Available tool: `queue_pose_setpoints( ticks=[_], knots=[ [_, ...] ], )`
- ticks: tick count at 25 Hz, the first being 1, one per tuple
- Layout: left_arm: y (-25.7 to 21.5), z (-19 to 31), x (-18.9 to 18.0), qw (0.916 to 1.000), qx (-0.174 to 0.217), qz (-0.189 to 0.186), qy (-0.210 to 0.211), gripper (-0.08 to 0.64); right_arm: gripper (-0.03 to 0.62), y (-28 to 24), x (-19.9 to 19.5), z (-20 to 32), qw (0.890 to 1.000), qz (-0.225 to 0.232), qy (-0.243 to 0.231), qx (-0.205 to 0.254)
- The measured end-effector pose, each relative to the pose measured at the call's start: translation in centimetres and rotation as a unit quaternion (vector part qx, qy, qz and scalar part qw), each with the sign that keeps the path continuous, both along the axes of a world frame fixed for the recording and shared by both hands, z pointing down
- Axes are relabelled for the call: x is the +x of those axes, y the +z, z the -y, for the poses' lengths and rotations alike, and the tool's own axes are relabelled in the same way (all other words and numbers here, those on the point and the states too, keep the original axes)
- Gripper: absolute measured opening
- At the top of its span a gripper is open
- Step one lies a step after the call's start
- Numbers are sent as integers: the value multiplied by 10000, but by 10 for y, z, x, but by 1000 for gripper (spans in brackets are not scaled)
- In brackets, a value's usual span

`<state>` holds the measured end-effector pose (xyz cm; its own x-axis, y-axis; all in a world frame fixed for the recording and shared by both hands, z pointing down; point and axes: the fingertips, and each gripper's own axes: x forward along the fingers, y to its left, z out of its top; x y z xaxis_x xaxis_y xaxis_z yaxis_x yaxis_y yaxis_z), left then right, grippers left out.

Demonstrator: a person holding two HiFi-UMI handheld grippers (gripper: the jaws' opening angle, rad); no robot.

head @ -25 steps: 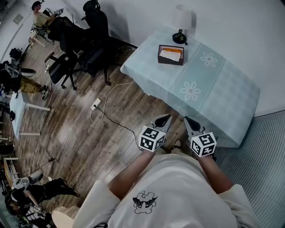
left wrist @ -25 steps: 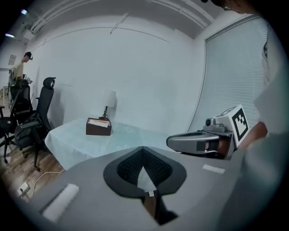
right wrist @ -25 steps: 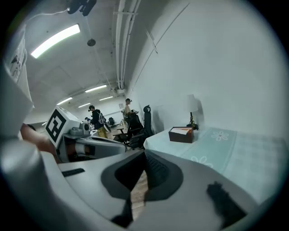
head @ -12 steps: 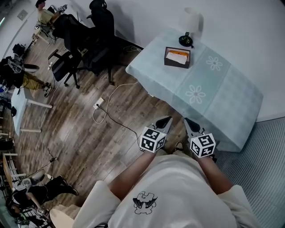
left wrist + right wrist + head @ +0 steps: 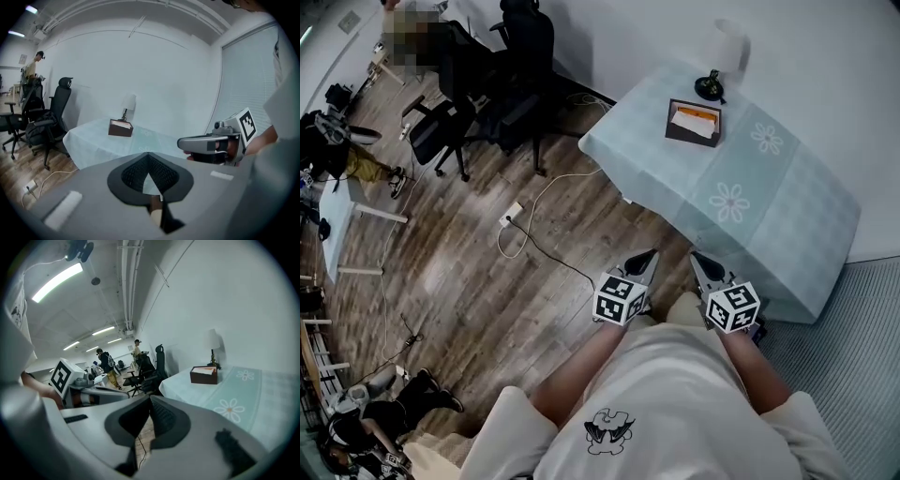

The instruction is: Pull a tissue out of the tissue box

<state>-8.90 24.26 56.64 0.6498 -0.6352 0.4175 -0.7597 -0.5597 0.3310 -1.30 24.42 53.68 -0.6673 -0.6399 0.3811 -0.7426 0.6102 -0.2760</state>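
The dark brown tissue box stands on the far end of a table with a pale blue flowered cloth, a white tissue showing in its top. It is small and distant in the left gripper view and the right gripper view. My left gripper and right gripper hover side by side over the wooden floor, short of the table's near edge and well apart from the box. Both are shut with nothing in them. The left jaws and right jaws point toward the table.
A lamp with a white shade stands just behind the box. Black office chairs crowd the floor left of the table. A white cable and power strip lie on the floor. People stand and sit at the far left.
The table and tissue box have slid to the right in the head view. Both grippers keep their side-by-side pose and stay shut.
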Motion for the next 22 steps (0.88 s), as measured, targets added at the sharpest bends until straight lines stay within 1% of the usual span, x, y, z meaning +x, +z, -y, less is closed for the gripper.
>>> queue_pose_setpoints(
  ticks=[2, 5, 10, 13, 16, 18, 20, 22],
  knots=[
    [4, -1, -11, 9998, -150, -72, -64, 6, 13, -3, -1, 3, 9999, -36, 99, -78],
    [9, 6, -15, 9995, -224, -152, -145, 6, 13, 2, 7, 16, 9997, -125, 177, -149],
    [20, 47, -10, 9996, -243, -130, -110, 6, 12, 20, 16, 59, 9988, -55, 414, -248],
    [20, 86, 1, 9997, -216, -75, -40, 6, 13, 27, 21, 94, 9988, 10, 413, -272],
    [19, 131, 17, 9998, -196, -7, 19, 6, 13, 28, 32, 135, 9991, -3, 396, -170],
    [18, 167, 32, 9998, -186, 45, 85, 6, 12, 28, 45, 169, 9989, -27, 445, -107],
    [17, 204, 51, 9996, -209, 85, 150, 6, 12, 29, 58, 202, 9988, -27, 475, -141],
    [12, 239, 69, 9995, -201, 126, 223, 6, 12, 27, 66, 227, 9990, -4, 392, -193]
  ],
)
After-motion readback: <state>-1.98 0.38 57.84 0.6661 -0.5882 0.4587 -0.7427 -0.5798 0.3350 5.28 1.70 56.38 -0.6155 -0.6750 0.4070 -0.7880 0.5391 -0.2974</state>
